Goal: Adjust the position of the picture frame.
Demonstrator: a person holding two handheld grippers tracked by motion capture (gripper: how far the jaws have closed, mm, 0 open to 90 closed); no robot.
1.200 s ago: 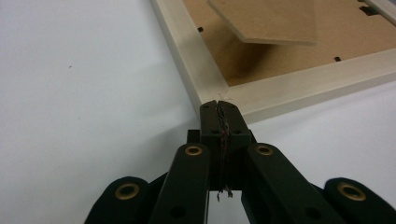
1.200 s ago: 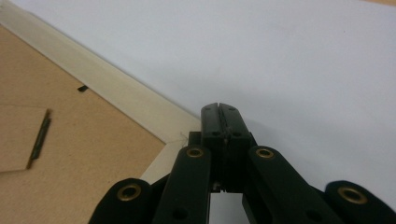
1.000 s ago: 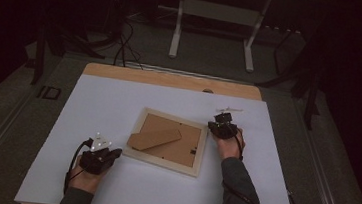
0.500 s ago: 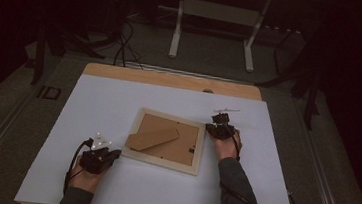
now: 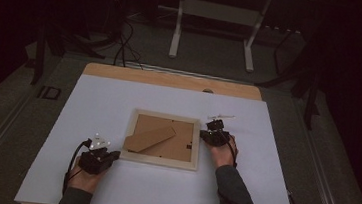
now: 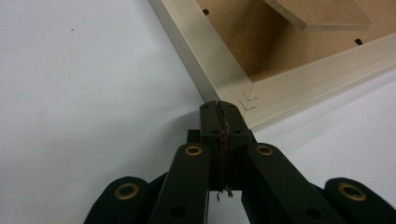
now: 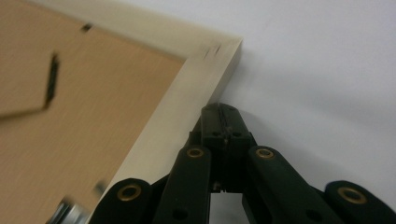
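Frame (image 5: 163, 158) lies face down mid-table on the white sheet (image 5: 119, 101), stand (image 5: 149, 139) flapped up. It looks light, stiff wood, likely glazed and fragile; its rails give the best hold. Left gripper (image 6: 219, 109) and right gripper (image 7: 223, 114) rest clenched and empty against opposite corners.

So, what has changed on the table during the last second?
The picture frame has turned from tilted to roughly square with the table edge, pushed by the shut right gripper at its right side. The left gripper stayed shut at the frame's near left corner.
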